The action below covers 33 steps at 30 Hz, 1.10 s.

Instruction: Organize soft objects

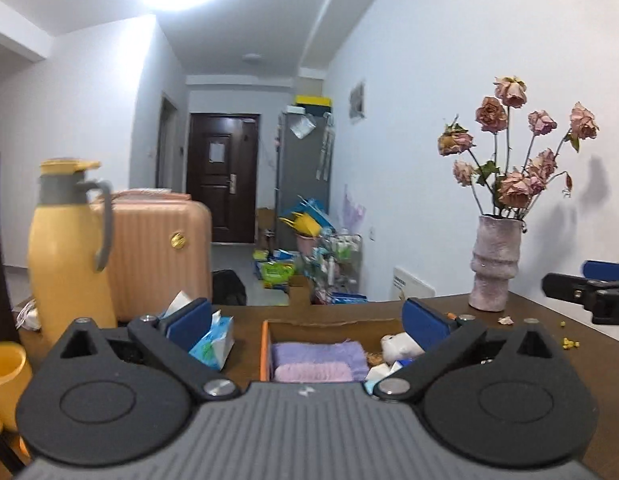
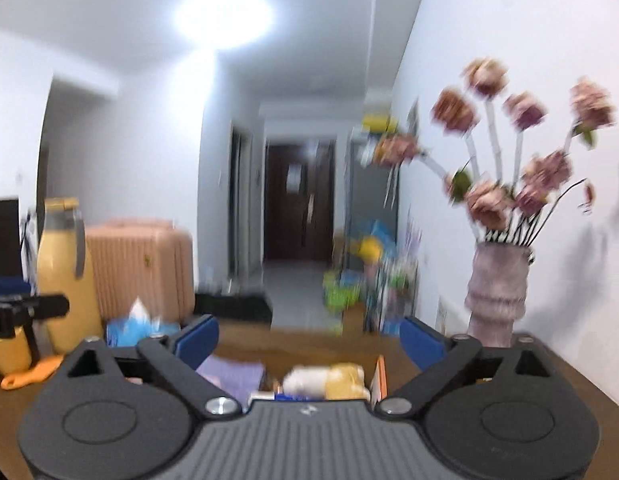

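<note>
Left of the left gripper, a yellow jug with a grey handle stands on the brown desk, with a yellow cup nearer the camera and a pink ribbed suitcase behind. Just beside the left finger lies a blue tissue pack. Between the spread, empty fingers sits an open cardboard box holding a folded purple towel above a pink one, with a white plush toy against the box's right side. Farther right a pale ribbed vase of dried pink roses stands on the desk near the wall, and the right gripper enters from the edge. The blurred right wrist view shows the right gripper's fingers also spread and empty over the same box, the purple towel low to its left and a white and yellow plush toy just ahead, the vase off to the right.
</note>
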Available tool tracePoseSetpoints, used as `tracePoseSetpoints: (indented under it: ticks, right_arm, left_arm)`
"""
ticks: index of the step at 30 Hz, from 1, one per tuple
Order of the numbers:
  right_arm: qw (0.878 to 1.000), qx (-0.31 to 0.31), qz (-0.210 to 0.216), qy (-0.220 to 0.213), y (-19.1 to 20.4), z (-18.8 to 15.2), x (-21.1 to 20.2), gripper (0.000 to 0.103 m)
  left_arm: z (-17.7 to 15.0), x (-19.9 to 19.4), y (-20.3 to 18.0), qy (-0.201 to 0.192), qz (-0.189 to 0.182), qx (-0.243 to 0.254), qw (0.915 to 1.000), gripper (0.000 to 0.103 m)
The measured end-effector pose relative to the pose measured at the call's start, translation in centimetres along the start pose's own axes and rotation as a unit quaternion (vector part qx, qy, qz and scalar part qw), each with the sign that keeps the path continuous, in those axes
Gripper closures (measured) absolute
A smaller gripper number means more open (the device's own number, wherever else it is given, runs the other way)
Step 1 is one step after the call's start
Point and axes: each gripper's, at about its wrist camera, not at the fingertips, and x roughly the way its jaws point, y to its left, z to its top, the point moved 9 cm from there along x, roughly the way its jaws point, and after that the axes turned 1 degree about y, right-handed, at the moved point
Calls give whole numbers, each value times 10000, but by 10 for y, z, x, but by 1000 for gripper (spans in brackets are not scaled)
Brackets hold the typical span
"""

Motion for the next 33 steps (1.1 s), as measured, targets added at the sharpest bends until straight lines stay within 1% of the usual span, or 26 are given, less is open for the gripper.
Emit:
tracePoseSetpoints:
  ticks: [1, 3, 5, 9, 14, 17, 21, 23, 25, 29, 31, 32, 33]
  right_arm:
    - [9999, -3, -91, -54, 2, -8, -3, 4]
    - [9997, -35, -237, 16, 4, -22, -8, 4]
    - [9995, -35, -285, 97, 6, -29, -13, 4]
    - [9990, 14, -432, 76, 5, -30, -35, 4]
    - [9986, 190, -488, 0, 5, -31, -68, 4]
    - [9987, 175, -443, 166, 11, -42, -96, 4]
    - [9987, 167, -421, 215, 22, -54, -144, 4]
    - [9986, 156, -419, 280, 30, -61, -170, 4]
    - [9987, 168, -412, 261, 38, -68, -197, 4]
    - [9980, 276, -490, 296, 51, -88, -238, 2]
    - [9974, 448, -432, 375, 59, -101, -256, 1]
    - [9970, 544, -329, 452, 65, -108, -263, 1]
    - [9967, 581, -235, 521, 70, -114, -268, 1]
  left_arm:
    - [-7, -1, 1, 9, 60, -30, 10000, 0]
    - [-20, -6, 3, 102, 158, -70, 9998, 0]
    - [-29, -11, 5, 155, 122, -40, 9998, 0]
    - [-37, -26, 9, 208, 149, 22, 9997, 0]
    - [-39, -59, 10, 181, 96, 61, 9998, 0]
    - [-45, -88, 9, 227, 112, 161, 9995, 0]
    - [-51, -137, 10, 134, 159, 263, 9994, 0]
    - [-58, -161, 12, 170, 225, 216, 9994, 0]
    - [-68, -180, 15, 228, 376, 91, 9990, 0]
    - [-90, -225, 18, 212, 658, 80, 9976, 0]
    - [-97, -243, 15, 196, 553, 232, 9980, 0]
    - [-102, -250, 13, 246, 452, 315, 9982, 0]
    - [-104, -253, 13, 309, 429, 357, 9980, 0]
